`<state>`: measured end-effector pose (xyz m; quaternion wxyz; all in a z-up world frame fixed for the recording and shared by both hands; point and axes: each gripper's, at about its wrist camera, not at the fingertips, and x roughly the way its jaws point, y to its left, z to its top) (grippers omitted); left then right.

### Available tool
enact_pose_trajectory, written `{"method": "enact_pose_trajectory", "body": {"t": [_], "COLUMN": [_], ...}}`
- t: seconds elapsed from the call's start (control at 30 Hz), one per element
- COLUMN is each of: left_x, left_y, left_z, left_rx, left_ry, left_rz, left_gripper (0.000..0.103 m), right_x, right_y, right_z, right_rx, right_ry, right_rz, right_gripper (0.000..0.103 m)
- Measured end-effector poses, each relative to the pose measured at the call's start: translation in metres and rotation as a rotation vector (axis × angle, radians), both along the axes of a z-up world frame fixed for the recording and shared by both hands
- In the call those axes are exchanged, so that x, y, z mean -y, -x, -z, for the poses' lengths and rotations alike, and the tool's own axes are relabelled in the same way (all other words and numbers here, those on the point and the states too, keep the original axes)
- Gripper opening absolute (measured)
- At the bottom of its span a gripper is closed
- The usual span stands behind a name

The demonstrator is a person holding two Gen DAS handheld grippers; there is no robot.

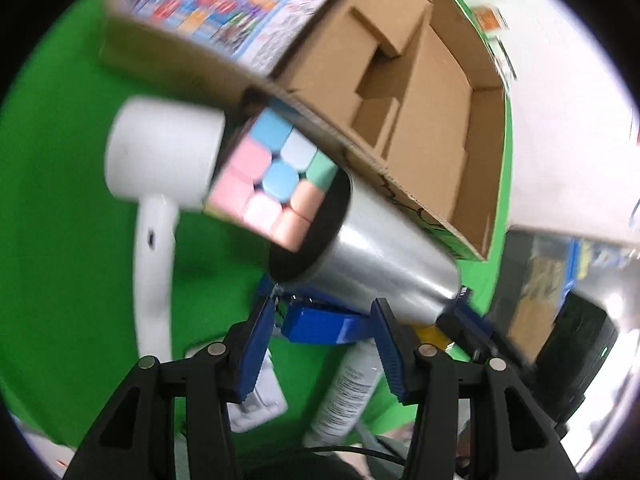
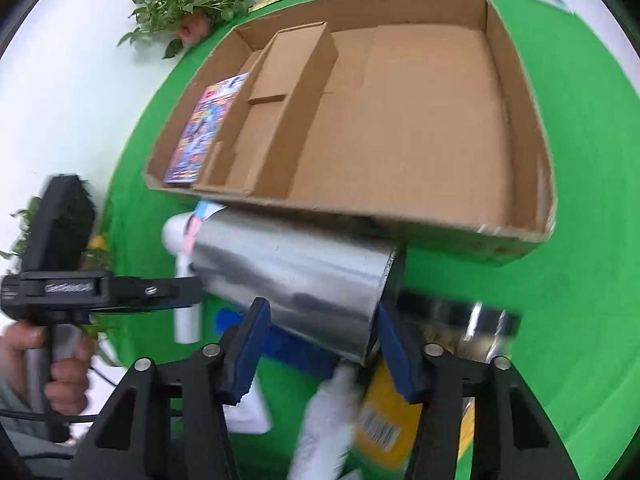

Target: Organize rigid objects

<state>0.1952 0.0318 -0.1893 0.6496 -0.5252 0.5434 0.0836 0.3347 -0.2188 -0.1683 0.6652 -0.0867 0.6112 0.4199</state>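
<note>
A shiny metal cup (image 1: pixel 380 248) (image 2: pixel 292 268) lies tilted on its side along the front wall of the cardboard box (image 1: pixel 436 128) (image 2: pixel 420 120). A pastel puzzle cube (image 1: pixel 272 184) sits at the cup's mouth. My left gripper (image 1: pixel 326 326) has its blue pads apart and bare, their tips just under the cup. The cup's base end fills the gap at the tips of my right gripper (image 2: pixel 322 330). Whether those pads press on the cup is hidden. In the right wrist view a hand (image 2: pixel 60 364) holds the left gripper's black body at the cup's mouth end.
A white hair dryer (image 1: pixel 160 152) lies left of the cube on the green cloth (image 1: pixel 60 220). A white bottle (image 1: pixel 348 388) (image 2: pixel 324 416) and a yellow packet (image 2: pixel 388 420) lie below the cup. A colourful booklet (image 2: pixel 204 132) lies in the box's left compartment. Plants (image 2: pixel 188 0) stand beyond the cloth.
</note>
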Motion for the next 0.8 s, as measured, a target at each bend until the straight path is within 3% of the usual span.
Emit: {"method": "enact_pose_trajectory", "body": {"t": [0.1,0.2,0.23,0.3,0.37,0.43,0.53,0.6,0.73,0.8], "left_x": [0.002,0.003,0.0,-0.004,-0.014,-0.014,-0.008,-0.001,0.002,0.003], "left_y": [0.022,0.027,0.028,0.03,0.032,0.028,0.025,0.02,0.016,0.015], "left_z": [-0.005,0.001,0.002,0.005,0.007,0.015,0.019,0.023,0.035,0.039], "left_rx": [0.016,0.026,0.029,0.05,0.078,0.077,0.086,0.091,0.086,0.095], "left_ry": [0.053,0.094,0.107,0.137,0.18,0.231,0.281,0.303,0.352,0.395], "left_rz": [-0.042,-0.07,-0.083,-0.12,-0.146,-0.163,-0.176,-0.19,-0.248,-0.279], "left_gripper": [0.049,0.049,0.049,0.049,0.049,0.049,0.049,0.049,0.05,0.056], "right_x": [0.0,-0.007,-0.008,-0.007,-0.01,-0.02,-0.045,-0.056,-0.07,-0.073], "right_y": [0.031,0.064,0.067,0.061,0.047,0.039,0.047,0.054,0.053,0.048], "right_z": [-0.012,-0.024,-0.031,-0.044,-0.057,-0.059,-0.049,-0.031,0.005,0.021], "right_rx": [-0.064,-0.058,-0.039,0.048,0.159,0.24,0.443,0.523,0.569,0.557], "right_ry": [-0.028,-0.01,-0.025,-0.038,-0.059,-0.037,0.03,0.087,0.209,0.244], "right_rz": [-0.099,-0.227,-0.246,-0.236,-0.234,-0.299,-0.54,-0.711,-0.867,-0.9], "right_gripper": [0.046,0.049,0.051,0.072,0.085,0.085,0.085,0.085,0.085,0.085]}}
